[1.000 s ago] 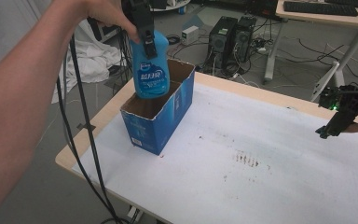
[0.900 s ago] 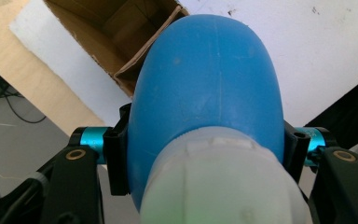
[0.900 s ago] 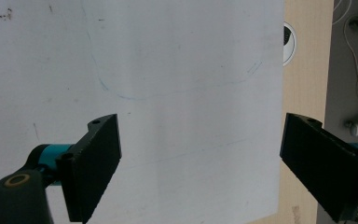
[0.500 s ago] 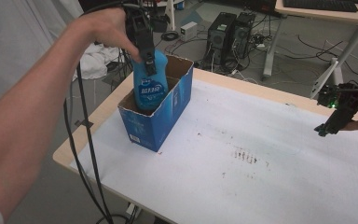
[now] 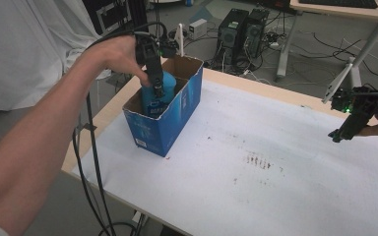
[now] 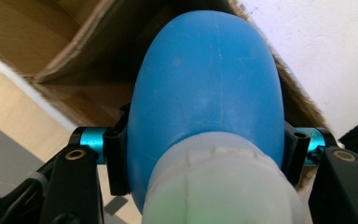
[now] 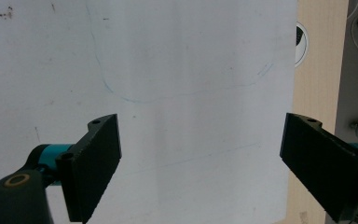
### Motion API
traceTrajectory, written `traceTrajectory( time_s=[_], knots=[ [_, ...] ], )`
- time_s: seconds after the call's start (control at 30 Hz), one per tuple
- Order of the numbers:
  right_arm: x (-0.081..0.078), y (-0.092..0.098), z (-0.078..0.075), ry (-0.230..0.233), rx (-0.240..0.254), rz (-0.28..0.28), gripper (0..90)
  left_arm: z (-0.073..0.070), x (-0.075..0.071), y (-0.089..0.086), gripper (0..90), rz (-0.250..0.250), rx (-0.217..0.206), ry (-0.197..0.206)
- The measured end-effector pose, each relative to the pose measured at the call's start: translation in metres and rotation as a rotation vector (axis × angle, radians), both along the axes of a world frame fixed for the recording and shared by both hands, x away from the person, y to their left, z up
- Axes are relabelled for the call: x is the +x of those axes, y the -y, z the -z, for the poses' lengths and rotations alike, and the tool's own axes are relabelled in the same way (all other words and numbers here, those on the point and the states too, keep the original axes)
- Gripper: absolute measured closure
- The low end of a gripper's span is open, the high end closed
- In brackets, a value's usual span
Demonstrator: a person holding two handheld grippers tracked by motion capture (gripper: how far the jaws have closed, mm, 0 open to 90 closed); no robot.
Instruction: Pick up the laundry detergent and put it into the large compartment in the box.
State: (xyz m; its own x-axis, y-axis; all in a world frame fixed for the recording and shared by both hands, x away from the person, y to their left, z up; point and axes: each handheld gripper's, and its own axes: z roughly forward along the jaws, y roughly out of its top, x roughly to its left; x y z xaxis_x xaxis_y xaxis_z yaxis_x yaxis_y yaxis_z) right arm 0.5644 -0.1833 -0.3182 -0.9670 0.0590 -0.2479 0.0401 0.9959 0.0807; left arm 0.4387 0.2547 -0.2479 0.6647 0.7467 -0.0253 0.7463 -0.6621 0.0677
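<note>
Box (image 5: 177, 110) walls hide the clamped bottle's (image 5: 153, 96) base.

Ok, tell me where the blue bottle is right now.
In the high view the blue bottle stands partly inside the open blue cardboard box at the table's left side, clamped near its neck by the left gripper.

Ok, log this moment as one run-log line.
left gripper: shut on blue bottle | bottle: upright, partly inside blue cardboard box | right gripper: open, empty, above white table cover
</note>
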Motion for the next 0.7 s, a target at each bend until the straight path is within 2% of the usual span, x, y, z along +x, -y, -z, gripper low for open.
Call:
traceTrajectory(
  time_s=[0.1,0.13,0.27,0.33,0.6,0.7],
  knots=[
    [0.0,0.0,0.0,0.003,0.002,-0.003,11.6,0.007,-0.001,-0.001,37.8,-0.005,-0.008,0.003],
    [-0.001,0.0,0.0,0.002,0.001,-0.003,11.6,0.014,-0.002,-0.002,37.8,-0.006,-0.008,0.003],
    [-0.001,0.001,0.0,0.001,0.0,-0.001,11.6,0.022,-0.003,-0.003,37.8,-0.004,-0.01,-0.004],
    [-0.001,0.001,0.0,0.001,-0.002,0.001,11.6,0.024,-0.003,-0.004,37.8,-0.005,-0.021,0.01],
    [-0.001,0.001,0.003,-0.001,-0.007,0.003,11.6,0.034,-0.003,-0.001,37.8,0.023,0.006,0.01],
    [-0.001,0.002,0.002,0.0,-0.005,0.002,11.6,0.037,-0.003,-0.001,37.7,0.02,-0.007,0.024]
  ],
)
